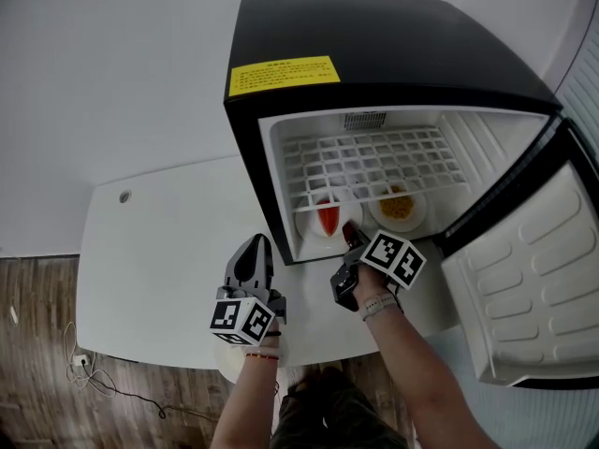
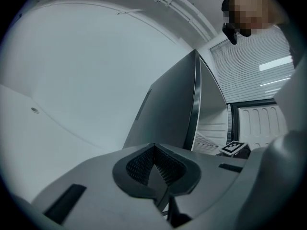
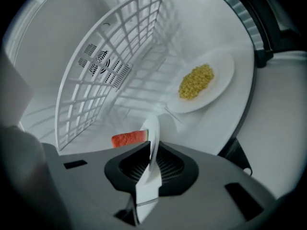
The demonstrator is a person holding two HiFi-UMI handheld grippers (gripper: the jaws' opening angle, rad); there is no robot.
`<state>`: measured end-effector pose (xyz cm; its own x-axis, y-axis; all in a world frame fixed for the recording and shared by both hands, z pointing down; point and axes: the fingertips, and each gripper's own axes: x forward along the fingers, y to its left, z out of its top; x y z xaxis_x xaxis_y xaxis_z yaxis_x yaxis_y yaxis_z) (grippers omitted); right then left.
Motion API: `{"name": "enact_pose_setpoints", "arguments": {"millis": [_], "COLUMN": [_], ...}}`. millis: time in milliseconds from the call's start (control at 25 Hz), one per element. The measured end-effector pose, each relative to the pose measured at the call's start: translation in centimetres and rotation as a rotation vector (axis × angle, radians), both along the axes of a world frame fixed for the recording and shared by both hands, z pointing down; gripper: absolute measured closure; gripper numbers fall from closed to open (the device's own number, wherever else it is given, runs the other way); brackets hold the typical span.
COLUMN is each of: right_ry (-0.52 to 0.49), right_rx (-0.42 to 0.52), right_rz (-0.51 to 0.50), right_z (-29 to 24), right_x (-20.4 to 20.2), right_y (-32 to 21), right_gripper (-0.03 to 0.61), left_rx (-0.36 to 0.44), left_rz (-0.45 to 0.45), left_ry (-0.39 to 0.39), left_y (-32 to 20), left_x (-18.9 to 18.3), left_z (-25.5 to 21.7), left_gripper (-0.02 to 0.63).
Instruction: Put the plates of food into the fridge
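Observation:
The black fridge (image 1: 374, 54) stands open on the white table (image 1: 159, 260). On its floor sit two white plates: one with a red watermelon slice (image 1: 326, 218) on the left, one with yellow corn (image 1: 399, 207) on the right. My right gripper (image 1: 350, 235) reaches into the fridge's front edge and is shut on the near rim of the watermelon plate (image 3: 152, 133), which runs edge-on between the pads, the slice (image 3: 128, 139) just beyond. The corn plate (image 3: 218, 80) lies farther in. My left gripper (image 1: 253, 251) hovers over the table left of the fridge, shut (image 2: 156, 169) with nothing in it.
A white wire shelf (image 1: 370, 162) spans the fridge above the plates (image 3: 110, 66). The fridge door (image 1: 533, 269) hangs wide open at the right. The fridge's dark side wall (image 2: 168, 114) rises ahead of the left gripper. Wood floor and a cable lie at lower left.

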<state>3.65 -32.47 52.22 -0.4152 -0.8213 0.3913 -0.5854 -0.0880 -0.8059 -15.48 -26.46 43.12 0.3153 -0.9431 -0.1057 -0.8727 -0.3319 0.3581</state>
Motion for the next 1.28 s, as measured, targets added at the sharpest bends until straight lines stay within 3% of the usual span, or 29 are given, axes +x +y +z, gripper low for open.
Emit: {"name": "enact_pose_setpoints", "arguments": {"millis": [280,520,800,1080,1280], "right_ry": [0.283,0.424,0.624,0.679,0.734], "right_rx": [0.005,-0.021,0.022,0.04,0.153], "right_rz": [-0.052,-0.108,-0.139,-0.147,-0.131], "right_z": [0.4,0.5,0.0,0.7,-1.2], "right_x": [0.3,0.6,1.2,1.7,2.1], "right_y": [-1.3,-1.8,-2.2,-1.8,-2.1], "right_gripper": [0.521,0.492,0.47,0.459,0.457], "left_rx": [0.003,0.005,0.005,0.004,0.005], "left_rz": [-0.01,-0.014,-0.007,-0.006,-0.006], "left_ry": [0.024,0.033,0.041,0.047,0.05], "left_y": [-0.1,0.1,0.1,0.1,0.3], "left_x": [-0.5,-0.8,-0.6,-0.6,-0.7], "left_z": [0.0,-0.2,-0.2,-0.2,-0.4], "left_gripper": [0.607,0.607,0.607,0.607,0.607]}}
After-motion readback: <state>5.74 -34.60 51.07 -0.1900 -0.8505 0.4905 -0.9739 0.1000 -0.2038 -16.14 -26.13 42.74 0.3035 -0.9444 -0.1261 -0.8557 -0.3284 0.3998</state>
